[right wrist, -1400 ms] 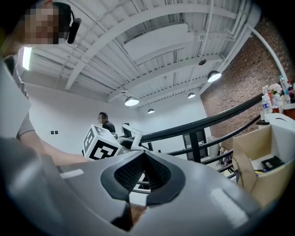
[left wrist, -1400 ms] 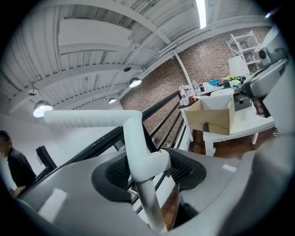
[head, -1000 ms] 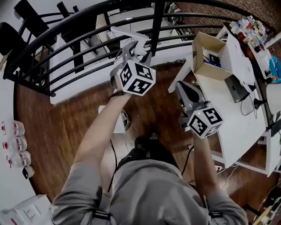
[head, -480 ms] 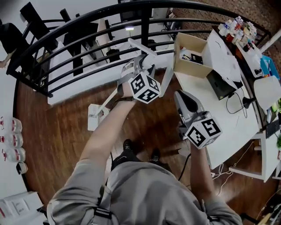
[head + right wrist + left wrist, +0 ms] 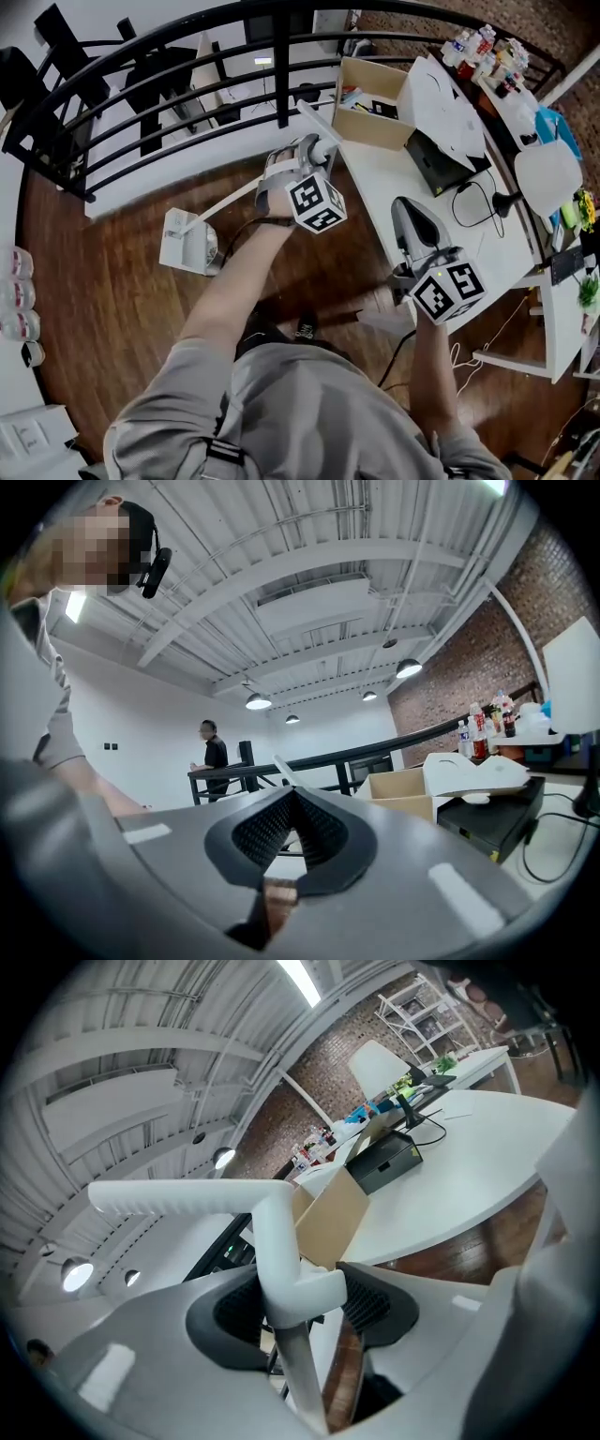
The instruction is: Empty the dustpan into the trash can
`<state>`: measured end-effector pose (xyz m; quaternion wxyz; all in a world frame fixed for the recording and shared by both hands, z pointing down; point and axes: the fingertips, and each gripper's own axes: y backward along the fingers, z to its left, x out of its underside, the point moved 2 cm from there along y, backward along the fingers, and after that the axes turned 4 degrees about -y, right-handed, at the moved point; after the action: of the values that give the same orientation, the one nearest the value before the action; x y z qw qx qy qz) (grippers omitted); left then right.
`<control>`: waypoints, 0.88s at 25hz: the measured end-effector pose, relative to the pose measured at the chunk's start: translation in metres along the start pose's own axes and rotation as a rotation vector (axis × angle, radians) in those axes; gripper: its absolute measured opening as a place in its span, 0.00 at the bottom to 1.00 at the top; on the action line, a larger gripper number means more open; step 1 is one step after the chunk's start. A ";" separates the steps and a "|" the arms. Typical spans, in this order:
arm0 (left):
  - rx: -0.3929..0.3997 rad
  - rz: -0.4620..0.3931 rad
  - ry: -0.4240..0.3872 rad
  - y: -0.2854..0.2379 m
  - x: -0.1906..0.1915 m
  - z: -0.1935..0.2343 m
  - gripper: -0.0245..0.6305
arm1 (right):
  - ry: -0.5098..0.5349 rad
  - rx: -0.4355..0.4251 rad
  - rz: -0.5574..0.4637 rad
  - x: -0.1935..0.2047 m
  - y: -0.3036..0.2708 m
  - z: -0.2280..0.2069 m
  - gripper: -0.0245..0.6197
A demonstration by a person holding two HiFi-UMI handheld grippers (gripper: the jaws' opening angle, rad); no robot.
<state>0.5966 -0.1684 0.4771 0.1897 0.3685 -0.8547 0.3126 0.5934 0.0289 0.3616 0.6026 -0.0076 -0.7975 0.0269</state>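
A white long-handled dustpan point(image 5: 186, 246) hangs over the wooden floor at the left of the head view. Its handle point(image 5: 234, 197) runs up to my left gripper point(image 5: 314, 150), which is shut on the handle's bent top end. In the left gripper view that white handle point(image 5: 281, 1241) sits pinched between the dark pads of my left gripper point(image 5: 300, 1302). My right gripper point(image 5: 412, 211) is beside the white table's edge, shut with nothing in it; its pads meet in the right gripper view point(image 5: 292, 799). No trash can is in view.
A white table point(image 5: 394, 187) at the right carries an open cardboard box point(image 5: 370, 103), a black device point(image 5: 441, 164) and cables. A black railing point(image 5: 187, 56) curves across the back. Bottles point(image 5: 14, 300) stand on the floor at far left. A person point(image 5: 214, 752) stands by the railing.
The view has swung towards the table, which now lies closer and further left. Both grippers moved along with it; the dustpan came out from behind the left arm and hangs further left.
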 end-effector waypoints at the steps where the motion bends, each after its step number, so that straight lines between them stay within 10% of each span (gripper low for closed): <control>1: -0.001 0.002 -0.003 0.001 -0.001 -0.002 0.38 | 0.002 0.000 0.001 0.000 0.004 -0.002 0.04; 22: -0.135 0.009 0.174 0.108 0.068 0.111 0.38 | 0.018 -0.226 -0.006 0.001 -0.052 0.087 0.04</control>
<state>0.4604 -0.2203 0.3913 0.2862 0.3226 -0.8557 0.2861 0.5100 -0.0258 0.3419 0.6050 -0.0733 -0.7902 -0.0651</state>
